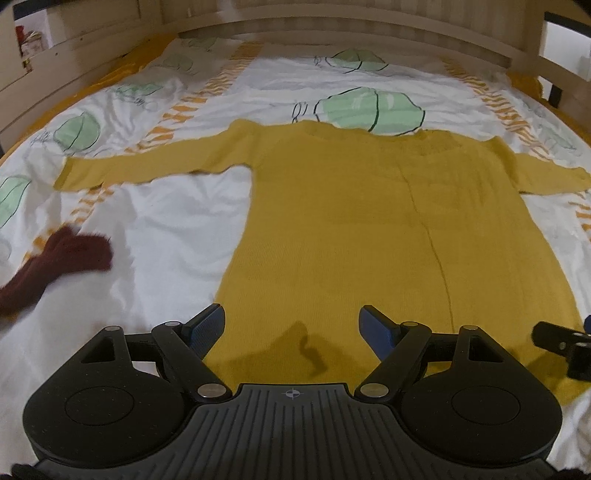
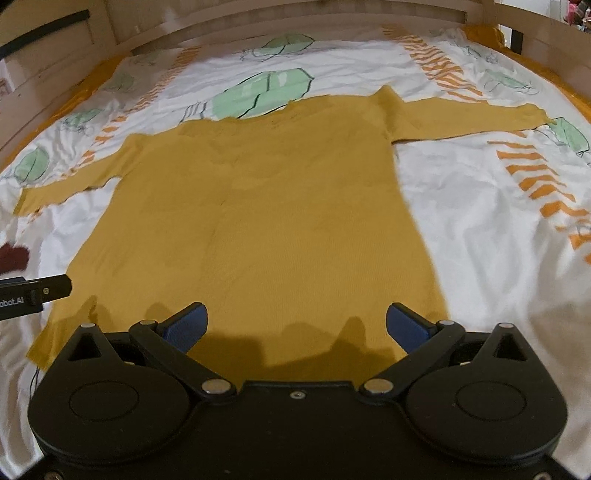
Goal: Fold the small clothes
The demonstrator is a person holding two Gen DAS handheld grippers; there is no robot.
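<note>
Sweater [image 1: 351,221] first: we see a mustard-yellow knit one lying flat and face up on the bed cover [image 1: 166,236], its neck toward the wooden headboard [image 1: 332,33] and its hem nearest to us. Both sleeves are stretched straight out to the sides, and a faint crease runs down the body. In the right wrist view the sweater [image 2: 258,221] fills the middle of the picture in the same spread-out way.

We hold the left gripper [image 1: 291,325] tilted down over the sweater's hem, toward its left side, with the blue pads [image 1: 207,328] standing wide apart and nothing between them; its shadow falls on the knit just below. We hold the right gripper [image 2: 295,325] in the same downward tilt over the hem, more toward the right side, its jaws equally wide and empty. We cannot tell whether either one touches the cloth. Each gripper shows at the edge of the other's view, so they sit side by side.

Off to the left on the white, leaf-printed cover lies a dark red knitted piece [image 1: 55,262], well apart from the sweater.
</note>
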